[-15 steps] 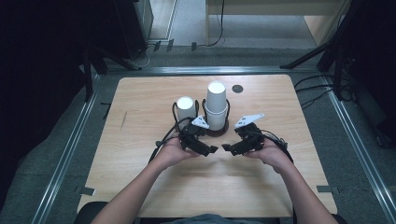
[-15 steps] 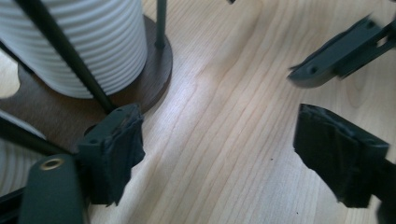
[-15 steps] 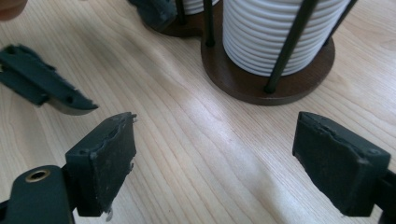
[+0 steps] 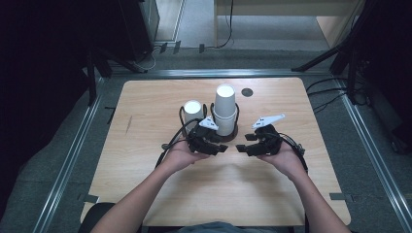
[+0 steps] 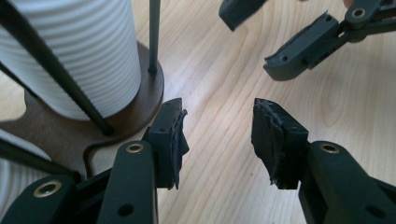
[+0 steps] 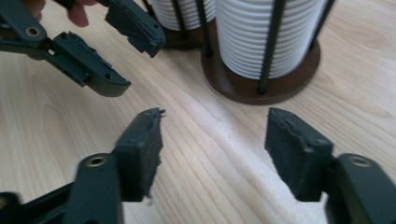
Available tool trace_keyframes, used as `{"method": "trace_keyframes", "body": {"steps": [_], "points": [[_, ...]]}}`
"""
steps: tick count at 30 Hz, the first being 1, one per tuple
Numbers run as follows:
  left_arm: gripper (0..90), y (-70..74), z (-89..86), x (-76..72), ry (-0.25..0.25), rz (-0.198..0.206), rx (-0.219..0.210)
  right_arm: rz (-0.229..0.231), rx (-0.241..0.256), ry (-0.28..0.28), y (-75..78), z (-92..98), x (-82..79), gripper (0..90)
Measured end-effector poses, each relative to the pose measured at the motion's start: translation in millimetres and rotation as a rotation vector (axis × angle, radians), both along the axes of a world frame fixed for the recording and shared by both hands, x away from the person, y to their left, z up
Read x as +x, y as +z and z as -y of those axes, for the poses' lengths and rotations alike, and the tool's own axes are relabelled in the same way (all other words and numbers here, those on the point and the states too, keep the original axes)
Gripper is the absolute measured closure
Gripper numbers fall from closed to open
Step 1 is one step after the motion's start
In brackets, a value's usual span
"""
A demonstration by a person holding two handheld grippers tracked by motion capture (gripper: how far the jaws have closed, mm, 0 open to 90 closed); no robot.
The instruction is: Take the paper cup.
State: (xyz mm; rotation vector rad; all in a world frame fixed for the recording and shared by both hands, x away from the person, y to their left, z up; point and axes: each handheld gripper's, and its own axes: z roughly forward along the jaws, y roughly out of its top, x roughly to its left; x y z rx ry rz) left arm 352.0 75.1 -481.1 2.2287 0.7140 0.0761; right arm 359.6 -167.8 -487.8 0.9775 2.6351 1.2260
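Overhead light falls evenly on the wooden surface (image 4: 145, 107), while its surroundings sink into darkness. Shadows are soft. In both gripper views the nearest gripper parts are blurred; wood grain stays sharp.

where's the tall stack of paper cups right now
In the high view the tall stack of paper cups stands upright in a wire holder near the table's middle, right of the shorter stack, just beyond the left gripper.

Two stacks of white cups (image 4: 225, 109) stand in a dark holder (image 4: 232, 132) on the wooden table (image 4: 145, 107). The left gripper (image 4: 221, 147) and right gripper (image 4: 241, 148) face each other just in front, jaws apart.
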Motion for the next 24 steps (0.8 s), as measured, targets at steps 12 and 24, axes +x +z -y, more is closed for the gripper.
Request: {"method": "trace_keyframes", "body": {"steps": [12, 24], "points": [[60.5, -2.7, 1.1, 2.7, -0.012, -0.008, -0.011, 0.058, -0.04, 0.087, 5.5, -0.2, -6.6, 36.0], [68.2, 2.7, -8.5, 5.7, 0.003, -0.025, -0.055, 0.037, -0.038, 0.098, 6.1, -3.4, -2.6, 34.9]]}}
